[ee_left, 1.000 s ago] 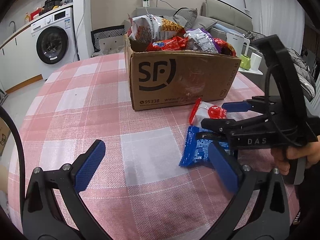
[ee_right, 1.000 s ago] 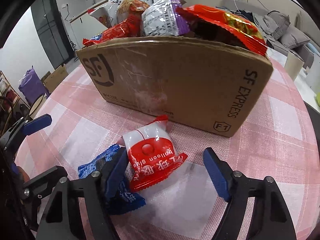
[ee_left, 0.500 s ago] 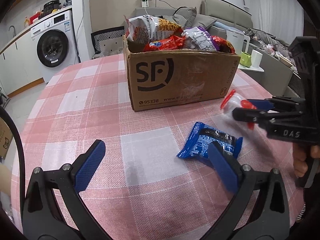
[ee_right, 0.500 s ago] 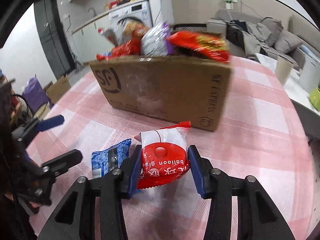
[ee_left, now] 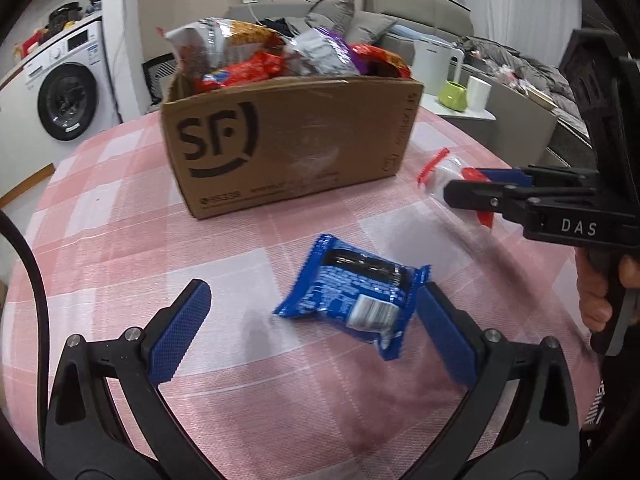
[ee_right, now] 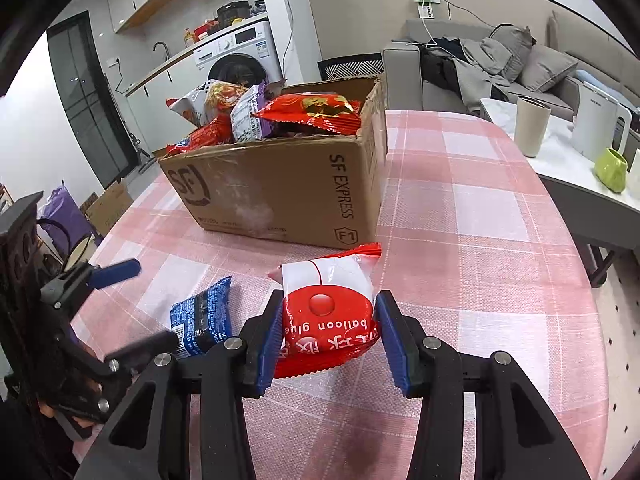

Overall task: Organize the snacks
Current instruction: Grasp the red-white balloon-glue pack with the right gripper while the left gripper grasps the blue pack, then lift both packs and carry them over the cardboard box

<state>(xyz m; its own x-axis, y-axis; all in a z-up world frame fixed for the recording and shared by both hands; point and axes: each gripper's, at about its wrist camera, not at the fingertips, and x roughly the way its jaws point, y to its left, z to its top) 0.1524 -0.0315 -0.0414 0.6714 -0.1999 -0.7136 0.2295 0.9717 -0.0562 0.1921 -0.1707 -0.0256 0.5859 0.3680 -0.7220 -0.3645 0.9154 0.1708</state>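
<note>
A brown SF cardboard box (ee_left: 288, 148) (ee_right: 280, 196) full of snack packets stands on the pink checked tablecloth. A blue snack packet (ee_left: 352, 296) (ee_right: 200, 316) lies flat in front of it. My left gripper (ee_left: 312, 320) is open, its pads either side of the blue packet and just above the cloth. My right gripper (ee_right: 328, 340) is shut on a red and white "balloon glue" packet (ee_right: 328, 308), held above the table right of the box; it also shows in the left wrist view (ee_left: 440, 176).
The round table's edge (ee_right: 592, 320) curves close on the right. Beyond it a side table holds a beige cup (ee_right: 532, 126), a white kettle (ee_right: 600, 124) and a green pot (ee_right: 610, 168). A washing machine (ee_left: 64, 100) and sofa stand behind.
My right gripper closed on the red and white packet and lifted it away to the right of the box. My left gripper moved forward over the blue packet.
</note>
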